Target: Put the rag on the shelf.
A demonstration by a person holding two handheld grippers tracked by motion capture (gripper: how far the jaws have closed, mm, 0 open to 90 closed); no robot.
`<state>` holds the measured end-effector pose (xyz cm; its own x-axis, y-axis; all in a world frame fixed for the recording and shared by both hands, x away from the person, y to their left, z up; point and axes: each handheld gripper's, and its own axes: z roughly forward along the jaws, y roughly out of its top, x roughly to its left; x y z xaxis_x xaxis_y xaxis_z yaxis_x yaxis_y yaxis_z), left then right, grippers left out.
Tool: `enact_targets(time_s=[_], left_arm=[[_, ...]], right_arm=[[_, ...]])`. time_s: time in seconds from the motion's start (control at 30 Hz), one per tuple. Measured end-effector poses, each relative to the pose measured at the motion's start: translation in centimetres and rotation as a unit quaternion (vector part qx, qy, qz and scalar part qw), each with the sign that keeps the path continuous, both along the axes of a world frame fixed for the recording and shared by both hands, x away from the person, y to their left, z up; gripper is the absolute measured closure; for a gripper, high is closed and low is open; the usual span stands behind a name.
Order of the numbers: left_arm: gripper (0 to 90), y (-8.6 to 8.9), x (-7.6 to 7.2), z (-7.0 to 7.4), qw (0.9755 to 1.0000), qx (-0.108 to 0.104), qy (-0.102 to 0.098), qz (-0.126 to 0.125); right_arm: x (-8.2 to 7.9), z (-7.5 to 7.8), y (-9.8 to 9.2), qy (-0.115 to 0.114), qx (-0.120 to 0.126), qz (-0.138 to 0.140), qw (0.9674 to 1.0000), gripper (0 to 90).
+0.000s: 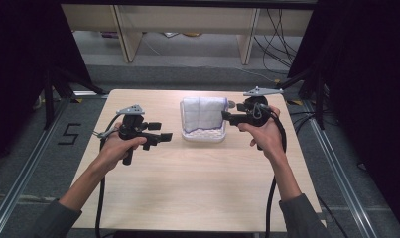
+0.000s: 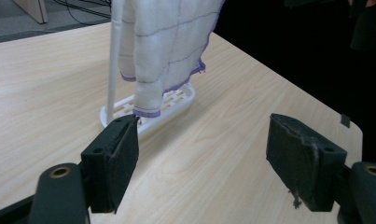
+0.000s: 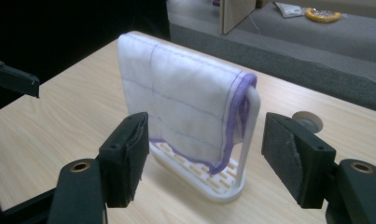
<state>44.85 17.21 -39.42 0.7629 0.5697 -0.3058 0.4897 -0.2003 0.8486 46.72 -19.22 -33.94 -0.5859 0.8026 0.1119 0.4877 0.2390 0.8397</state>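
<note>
right gripper view: cloth hangs just beyond the open right tool.

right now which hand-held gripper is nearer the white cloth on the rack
Right. The right hand-held gripper sits just beside the white cloth's right edge, jaws open. The left hand-held gripper is off to the cloth's left, a clear gap away.

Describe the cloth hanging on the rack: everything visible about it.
The cloth is white with thin purple grid lines and a purple stitched hem. It looks soft, like a woven dishcloth. It hangs folded over the top bar of a small white rack, both halves dropping almost to the slotted base. The rack stands on the table toward the far edge. It touches nothing but the rack; both grippers are off it.
</note>
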Motion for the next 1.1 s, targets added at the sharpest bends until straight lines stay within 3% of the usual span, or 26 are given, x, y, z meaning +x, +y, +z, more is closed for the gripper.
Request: enact_targets(time_s=[0.2,0.27,0.4,0.47,0.63,0.7,0.77,0.87,0.93,0.97,1.03,1.1], left_arm=[[24.9,0.2,-0.8,-1.0,1.0000,0.005,0.003,-0.002],[24.9,0.4,-1.1,-1.3,1.0000,0.002,0.003,-0.003],[24.9,0.5,-1.5,-1.7,1.0000,0.002,0.001,-0.006],[24.9,0.4,-1.7,-2.0,1.0000,0.007,0.003,-0.003],[24.7,0.3,-2.0,-2.5,0.9999,0.013,0.005,-0.008],[24.7,0.2,-2.1,-2.6,0.9999,0.014,0.003,-0.006],[24.7,0.2,-2.2,-2.7,0.9998,0.013,0.005,-0.013],[24.6,0.2,-2.5,-2.8,0.9998,0.017,0.004,-0.014],[24.7,0.2,-2.7,-2.9,0.9997,0.015,0.003,-0.018],[24.6,0.1,-2.9,-2.9,0.9997,0.013,0.004,-0.019],[24.4,0.0,-3.2,-3.0,0.9997,0.017,0.004,-0.018],[24.3,-0.1,-3.4,-3.3,0.9996,0.018,0.004,-0.021]], right_arm=[[-0.7,-0.9,0.1,0.009,0.003,0.014,0.9999,31.3],[-0.9,-1.2,0.1,-0.001,-0.003,0.015,0.9999,31.0],[-1.7,-1.7,0.2,0.013,0.002,0.019,0.9997,30.3],[-1.9,-2.0,0.3,-0.002,0.002,0.019,0.9998,30.2],[-2.9,-2.2,0.3,-0.004,-0.002,0.023,0.9997,30.0],[-3.1,-2.5,0.2,-0.016,-0.007,0.025,0.9995,30.0],[-3.6,-2.7,0.1,-0.006,-0.002,0.023,0.9997,30.0],[-4.0,-3.1,-0.2,-0.018,-0.006,0.021,0.9996,30.0],[-4.3,-3.4,-0.2,-0.018,-0.003,0.026,0.9995,30.0],[-4.6,-3.5,-0.1,-0.007,0.001,0.021,0.9998,30.0],[-4.7,-3.8,-0.2,-0.018,-0.002,0.026,0.9995,30.0],[-5.2,-3.8,0.0,-0.005,0.000,0.025,0.9997,30.0]])
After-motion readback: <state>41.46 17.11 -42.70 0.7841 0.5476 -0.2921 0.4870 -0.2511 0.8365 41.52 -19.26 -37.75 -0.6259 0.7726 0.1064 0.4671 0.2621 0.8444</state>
